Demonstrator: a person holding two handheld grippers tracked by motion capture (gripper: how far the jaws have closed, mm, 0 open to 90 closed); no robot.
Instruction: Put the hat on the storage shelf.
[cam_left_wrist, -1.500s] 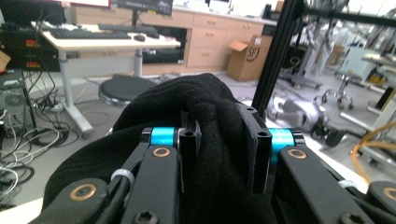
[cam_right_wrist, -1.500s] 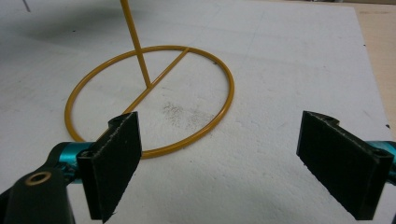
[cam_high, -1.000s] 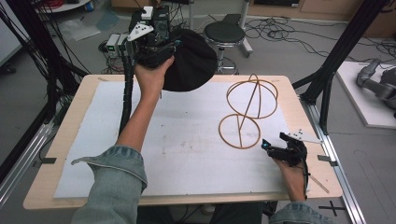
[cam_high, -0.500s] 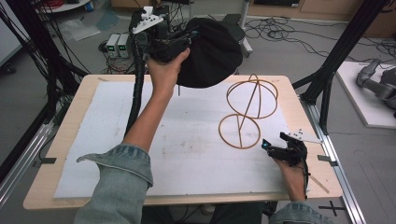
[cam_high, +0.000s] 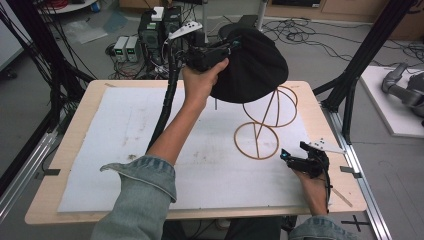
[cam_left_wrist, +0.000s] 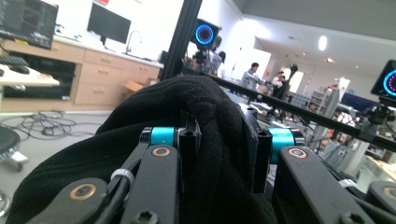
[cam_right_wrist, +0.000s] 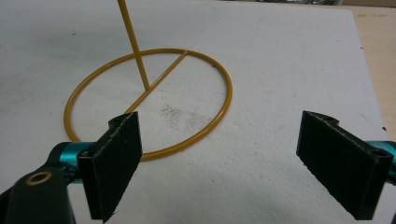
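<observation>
Wooden table (cam_high: 75, 130) carries a white mat (cam_high: 125, 150) under a gold wire stand (cam_high: 257, 141)

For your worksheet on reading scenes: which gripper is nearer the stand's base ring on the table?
Right. The right gripper sits just beside the base ring, open; the left gripper holds the black hat high above.

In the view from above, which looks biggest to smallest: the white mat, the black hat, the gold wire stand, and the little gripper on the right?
1. White mat
2. Black hat, though it is lifted nearer the camera, which swells it
3. Gold wire stand
4. Right gripper
</observation>
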